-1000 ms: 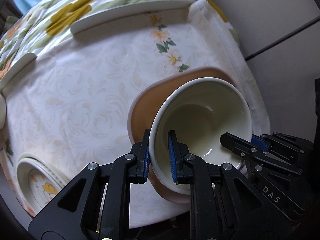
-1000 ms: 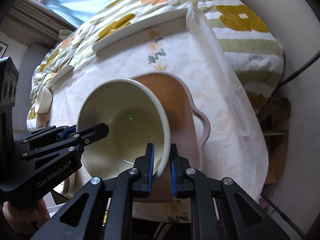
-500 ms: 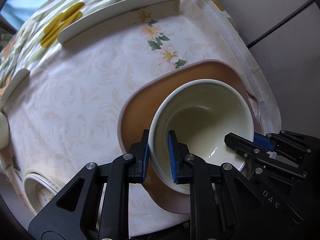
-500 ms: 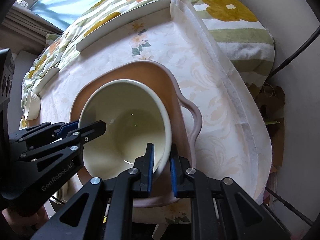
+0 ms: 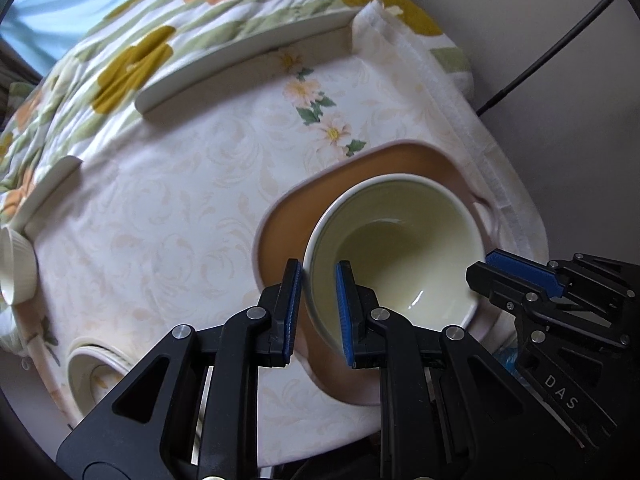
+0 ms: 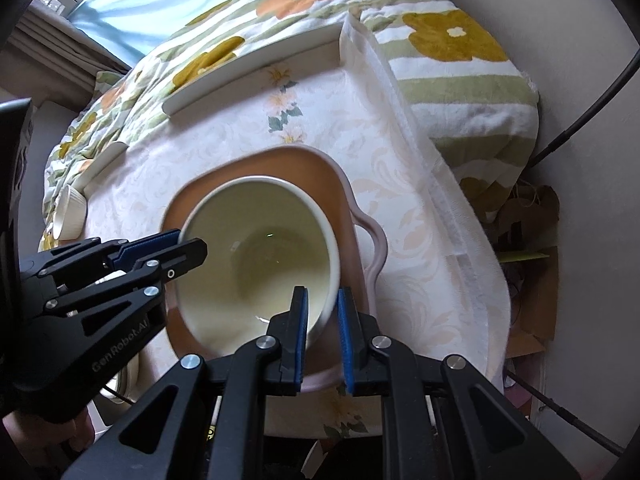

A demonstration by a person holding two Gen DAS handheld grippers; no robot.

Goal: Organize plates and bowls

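Bowl [image 5: 396, 248] now over tray [image 5: 288, 216]; small cup [image 5: 16, 268] well apart.

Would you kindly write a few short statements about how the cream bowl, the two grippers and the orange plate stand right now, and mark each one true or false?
1. Both grippers clamp the rim of the cream bowl. True: the left gripper and the right gripper grip opposite sides.
2. The bowl holds soup. False: it is empty.
3. The orange plate lies beneath the bowl. True.
4. The tablecloth is plain blue. False: it is cream with flowers.
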